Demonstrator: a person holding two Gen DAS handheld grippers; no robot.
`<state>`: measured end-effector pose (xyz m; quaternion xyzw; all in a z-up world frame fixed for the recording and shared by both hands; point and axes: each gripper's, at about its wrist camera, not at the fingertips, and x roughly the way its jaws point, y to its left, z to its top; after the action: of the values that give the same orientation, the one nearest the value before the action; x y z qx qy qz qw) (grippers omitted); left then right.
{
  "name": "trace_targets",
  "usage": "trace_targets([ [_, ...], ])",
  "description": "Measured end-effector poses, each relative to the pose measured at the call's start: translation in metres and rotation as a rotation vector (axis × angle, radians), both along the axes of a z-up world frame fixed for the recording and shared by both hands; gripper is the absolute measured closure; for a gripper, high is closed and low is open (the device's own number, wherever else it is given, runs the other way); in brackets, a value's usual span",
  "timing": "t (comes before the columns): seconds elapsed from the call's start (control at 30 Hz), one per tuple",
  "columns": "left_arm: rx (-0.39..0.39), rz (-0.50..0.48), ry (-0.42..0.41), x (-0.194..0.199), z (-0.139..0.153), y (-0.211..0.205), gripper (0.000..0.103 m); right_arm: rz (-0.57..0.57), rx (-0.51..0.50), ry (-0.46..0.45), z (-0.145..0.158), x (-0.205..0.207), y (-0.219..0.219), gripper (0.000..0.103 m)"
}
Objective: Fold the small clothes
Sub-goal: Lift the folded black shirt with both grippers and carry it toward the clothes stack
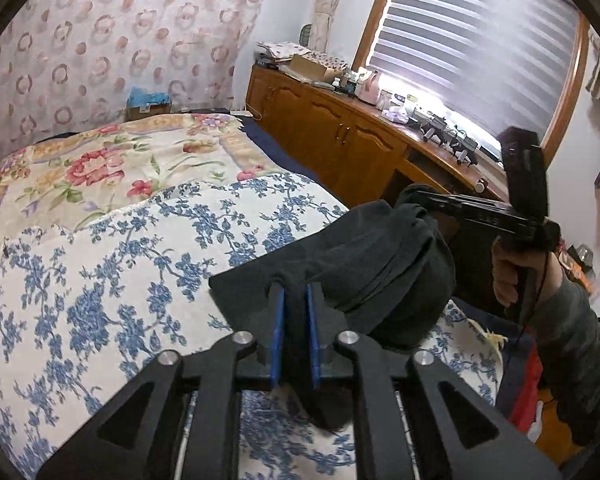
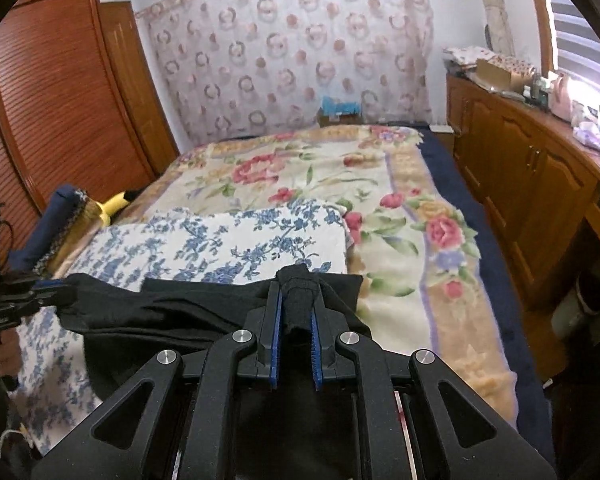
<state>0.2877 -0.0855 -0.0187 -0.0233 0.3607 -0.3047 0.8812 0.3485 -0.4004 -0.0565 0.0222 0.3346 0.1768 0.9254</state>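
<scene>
Soft, dark knit garment [image 1: 380,256] hangs bunched above the blue-flowered quilt [image 1: 112,280]; left gripper [image 1: 296,300] and right gripper [image 2: 298,300] jaws each pinch a fold.

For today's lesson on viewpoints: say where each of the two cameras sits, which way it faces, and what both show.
Left wrist: sits on the left gripper, faces along the bed toward the window; the right hand shows.
Right wrist: sits on the right gripper, faces along the bed toward the curtain and wardrobe; the left hand shows at the edge.
Shared: the black garment between both grippers, the blue-flowered cloth, the cabinet.
</scene>
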Motion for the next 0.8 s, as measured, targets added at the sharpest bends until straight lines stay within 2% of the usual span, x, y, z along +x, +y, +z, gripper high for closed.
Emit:
trace_targets([
  [0.03,0.003,0.003,-0.011,0.000,0.000,0.002,0.069,0.005,-0.006,0.003,-0.003,0.004,0.002,0.094],
  [0.07,0.005,0.001,-0.018,0.001,0.001,0.003,0.063,0.009,-0.011,0.003,-0.003,0.006,0.004,0.093],
  [0.2,0.035,-0.030,0.004,-0.002,-0.004,0.004,0.054,0.007,-0.041,-0.019,-0.005,0.013,0.006,0.089],
  [0.23,0.033,-0.038,0.011,-0.003,-0.007,0.003,0.052,0.001,-0.047,-0.030,-0.004,0.012,0.006,0.084],
  [0.27,0.030,-0.045,0.028,-0.004,-0.011,0.003,0.051,-0.011,-0.056,-0.050,-0.001,0.011,0.005,0.074],
  [0.33,0.039,-0.056,0.056,-0.003,-0.018,-0.002,0.050,-0.024,-0.062,-0.082,0.006,0.006,0.002,0.062],
  [0.47,0.084,-0.030,0.082,0.013,-0.034,-0.013,0.050,-0.011,-0.056,-0.114,0.015,-0.006,-0.006,0.053],
  [0.53,0.089,-0.024,0.085,0.023,-0.038,-0.016,0.050,0.010,-0.058,-0.108,0.013,-0.010,-0.008,0.044],
  [0.63,0.121,0.013,0.075,0.040,-0.044,-0.020,0.050,0.030,-0.092,-0.049,-0.004,-0.006,-0.007,0.043],
  [0.73,0.139,0.053,0.084,0.054,-0.053,-0.020,0.050,0.046,-0.090,0.048,-0.027,0.010,-0.007,0.043],
  [0.8,0.156,0.069,0.102,0.059,-0.060,-0.019,0.050,0.031,-0.083,0.074,-0.037,0.018,-0.009,0.043],
])
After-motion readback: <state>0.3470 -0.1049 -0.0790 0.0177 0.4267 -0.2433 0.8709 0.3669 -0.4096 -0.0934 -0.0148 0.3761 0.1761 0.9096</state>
